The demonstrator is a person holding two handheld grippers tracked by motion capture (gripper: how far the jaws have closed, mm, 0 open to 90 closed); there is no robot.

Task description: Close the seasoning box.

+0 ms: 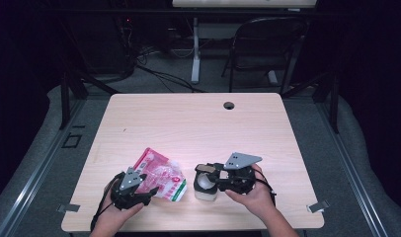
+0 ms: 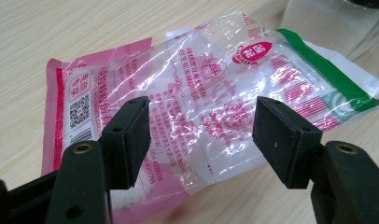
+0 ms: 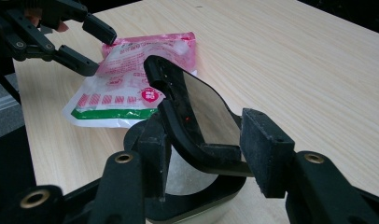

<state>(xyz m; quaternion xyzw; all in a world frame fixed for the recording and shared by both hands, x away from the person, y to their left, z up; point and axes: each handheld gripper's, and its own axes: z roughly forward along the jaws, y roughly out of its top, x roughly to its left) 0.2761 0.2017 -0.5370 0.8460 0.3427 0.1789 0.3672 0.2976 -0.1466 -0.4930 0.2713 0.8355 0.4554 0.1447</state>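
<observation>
- Table (image 1: 188, 118): light wood top with rounded corners; the far two-thirds lies bare up to a small round cable hole (image 1: 229, 105), leaving wide room to move beyond the working area, while all objects sit close to the near edge.
- Left gripper (image 1: 150, 192): held low at the near left, its jaws parted and released; in the left gripper view the pads (image 2: 131, 135) stand on either side of the pouch without pressing it.
- Plastic pouch (image 1: 161, 174): a flat, crinkled pink-and-clear packet with a green band at one end (printed text and a barcode show), lying on the table just left of centre; what it holds cannot be told.
- White container (image 1: 206, 188): a small round pot with a dark hinged lid (image 3: 192, 109) raised above its mouth, just beside the pouch's green end; its inside appears pale.
- Right gripper (image 1: 206, 175): at the container, its jaws spread wide on either side of the lid's hinge end; pressing contact cannot be told.
</observation>
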